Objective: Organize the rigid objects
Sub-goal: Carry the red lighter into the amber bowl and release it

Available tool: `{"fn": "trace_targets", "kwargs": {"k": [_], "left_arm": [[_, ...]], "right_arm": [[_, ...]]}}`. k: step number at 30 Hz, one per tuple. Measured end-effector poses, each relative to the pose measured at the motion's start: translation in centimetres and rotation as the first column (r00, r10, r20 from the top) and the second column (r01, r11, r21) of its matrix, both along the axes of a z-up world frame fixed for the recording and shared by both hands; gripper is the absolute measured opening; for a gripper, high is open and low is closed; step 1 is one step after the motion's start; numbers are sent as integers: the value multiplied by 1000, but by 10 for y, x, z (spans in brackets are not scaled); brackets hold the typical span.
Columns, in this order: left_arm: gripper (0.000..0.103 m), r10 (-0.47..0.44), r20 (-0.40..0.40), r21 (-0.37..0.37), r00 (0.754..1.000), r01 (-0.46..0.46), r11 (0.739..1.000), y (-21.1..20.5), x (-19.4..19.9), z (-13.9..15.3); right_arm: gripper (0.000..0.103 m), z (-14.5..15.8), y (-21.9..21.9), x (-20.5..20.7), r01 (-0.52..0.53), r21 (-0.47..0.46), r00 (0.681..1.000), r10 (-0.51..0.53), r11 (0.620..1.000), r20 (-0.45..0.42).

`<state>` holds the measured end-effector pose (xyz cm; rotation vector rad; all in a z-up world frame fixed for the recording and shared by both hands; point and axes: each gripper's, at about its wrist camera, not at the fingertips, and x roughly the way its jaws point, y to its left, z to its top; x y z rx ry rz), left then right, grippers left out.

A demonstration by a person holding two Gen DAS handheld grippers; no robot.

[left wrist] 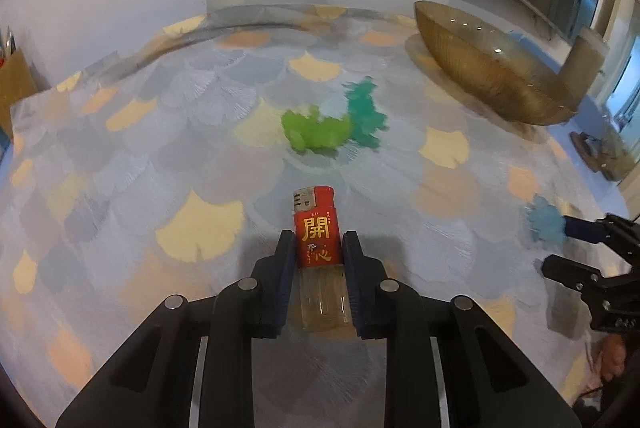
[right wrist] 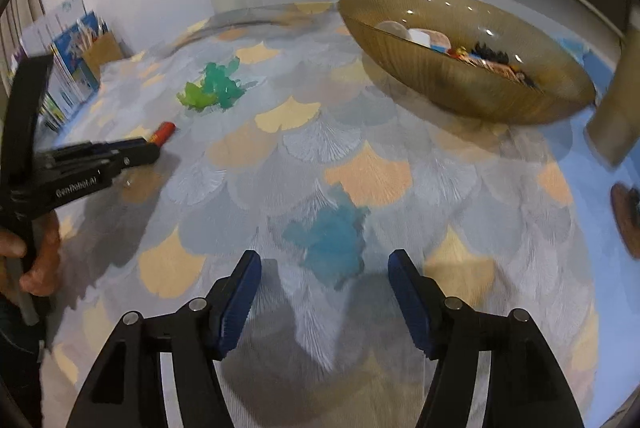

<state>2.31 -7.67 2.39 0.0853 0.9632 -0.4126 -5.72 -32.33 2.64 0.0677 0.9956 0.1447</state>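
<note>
So left hand-held gripper (left wrist: 316,244) clamped on red lighter (left wrist: 316,228), long axis pointing forward; my right hand-held gripper (right wrist: 324,268) wide open, blue piece (right wrist: 330,238) dead ahead between jaws.

Readable markings, two items.

1. Red lighter (left wrist: 316,228), label facing the left wrist camera: large gold characters 開 above 心. Smaller print beside them too small to read.

2. Left gripper (right wrist: 158,144), side of black body, right wrist view: white lettering "GenRobot.AI".

Booklets (right wrist: 70,44) at table edge: print illegible.
</note>
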Motion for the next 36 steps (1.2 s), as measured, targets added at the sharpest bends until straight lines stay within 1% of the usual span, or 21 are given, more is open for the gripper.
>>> {"fn": "trace_targets", "kwargs": {"k": [2,4,5,6,7,8,10,12,15,18,20,21,23,24,26,29,32,33,34,35,36], "left_arm": [[21,1,-3,-13,1000,-1,1000,0,-7,0],[21,-1,-7,-27,1000,1,1000,-1,-13,1],[21,-6,-7,-32,1000,6,999,-2,-17,2],[21,-7,-3,-31,1000,7,999,-3,-18,3],[21,-8,3,-31,1000,9,999,-4,-21,4],[21,-13,6,-35,1000,13,999,-4,-23,6],[21,-20,19,-39,1000,21,999,-6,-26,11],[21,-31,40,-41,999,33,999,-11,-27,19],[21,-47,78,-49,996,51,997,-21,-24,36],[21,-73,134,-80,988,84,993,-38,-13,65],[21,-91,175,-90,980,108,990,-56,-1,85],[21,-100,193,-96,976,121,988,-68,8,96],[21,-117,214,-108,970,142,984,-92,24,110],[21,-125,224,-112,967,153,982,-106,34,116],[21,-138,229,-110,964,167,980,-129,50,121],[21,-178,207,-127,962,206,970,-161,67,116],[21,-207,178,-134,962,233,963,-184,74,103],[21,-215,172,-132,961,239,962,-190,75,99],[27,-230,166,-142,959,254,957,-192,74,96],[39,-247,151,-156,957,270,950,-193,74,94],[65,-237,128,-152,963,255,955,-191,74,91]], "right_arm": [[64,1,-2,-1,-1,11,1000,2,1000,-7],[64,1,3,1,-8,-11,1000,8,1000,-12],[61,1,7,3,-9,-27,1000,9,1000,-12],[47,-1,11,4,-1,-57,1000,0,998,-11],[38,-1,19,5,6,-116,1000,-6,993,3],[29,0,22,4,-6,-123,1000,7,992,13],[29,3,29,1,-30,-118,999,33,993,26],[29,7,33,-2,-44,-137,998,50,990,44],[29,32,22,-2,-32,-118,994,44,993,98],[29,66,-4,3,25,-117,985,-4,993,174],[29,89,-31,14,96,-116,972,-68,989,225],[29,100,-52,24,149,-105,963,-120,983,240],[29,109,-82,39,222,-63,951,-202,973,235],[29,112,-103,50,260,-15,943,-251,965,219],[29,114,-128,65,297,45,934,-299,954,196],[29,112,-145,80,326,65,926,-332,943,178],[30,105,-152,91,343,77,924,-351,936,150],[36,101,-156,97,337,90,928,-347,937,133],[44,99,-158,100,332,100,932,-343,938,120],[62,96,-161,103,329,114,935,-340,937,96],[64,95,-163,102,336,119,933,-347,934,94]]}}
